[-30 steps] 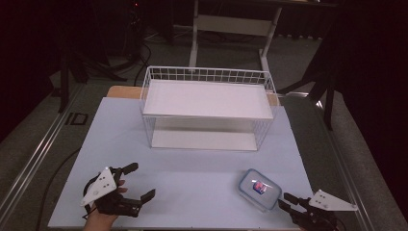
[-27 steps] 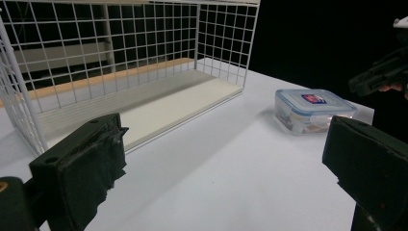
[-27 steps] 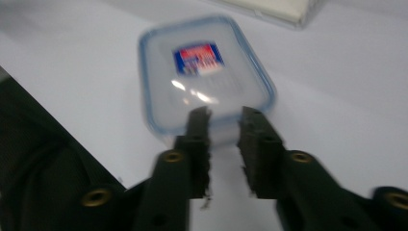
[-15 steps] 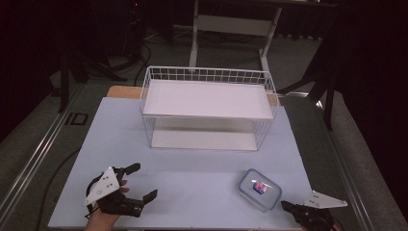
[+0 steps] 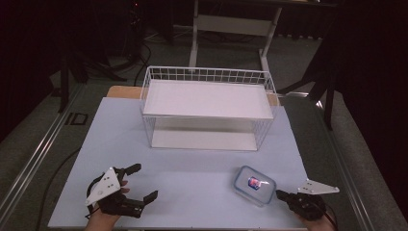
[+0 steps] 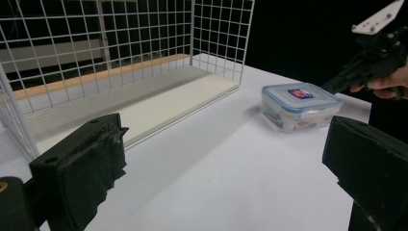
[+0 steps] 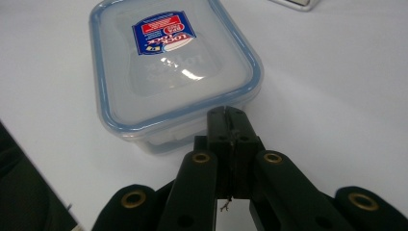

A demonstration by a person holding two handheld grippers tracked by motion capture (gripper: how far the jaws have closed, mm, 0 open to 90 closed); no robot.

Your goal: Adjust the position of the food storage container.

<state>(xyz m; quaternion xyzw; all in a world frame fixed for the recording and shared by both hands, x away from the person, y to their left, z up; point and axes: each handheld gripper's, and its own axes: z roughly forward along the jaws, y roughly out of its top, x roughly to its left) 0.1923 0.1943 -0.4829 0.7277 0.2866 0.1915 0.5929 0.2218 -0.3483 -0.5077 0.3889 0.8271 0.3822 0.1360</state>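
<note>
A clear lidded food container (image 5: 255,184) with a blue seal and a red-and-blue label lies flat on the white table top (image 5: 192,166), near its front right. My right gripper (image 5: 280,194) is shut, jaws pressed together with nothing between them. In the right gripper view its tip (image 7: 230,126) rests at the near edge of the container (image 7: 168,67). My left gripper (image 5: 143,183) stands open at the front left, holding nothing. The left gripper view looks between its wide-set pads (image 6: 86,159) towards the container (image 6: 300,103) and the right gripper (image 6: 358,70) behind it.
A white wire basket rack (image 5: 207,76) with a white board on top and another at its base stands at the middle back of the table; its open mesh (image 6: 144,48) faces my left gripper. Dark floor and stand legs surround the table.
My right gripper has closed its jaws and edged up to the container's near corner. The left gripper and the container have stayed put.
</note>
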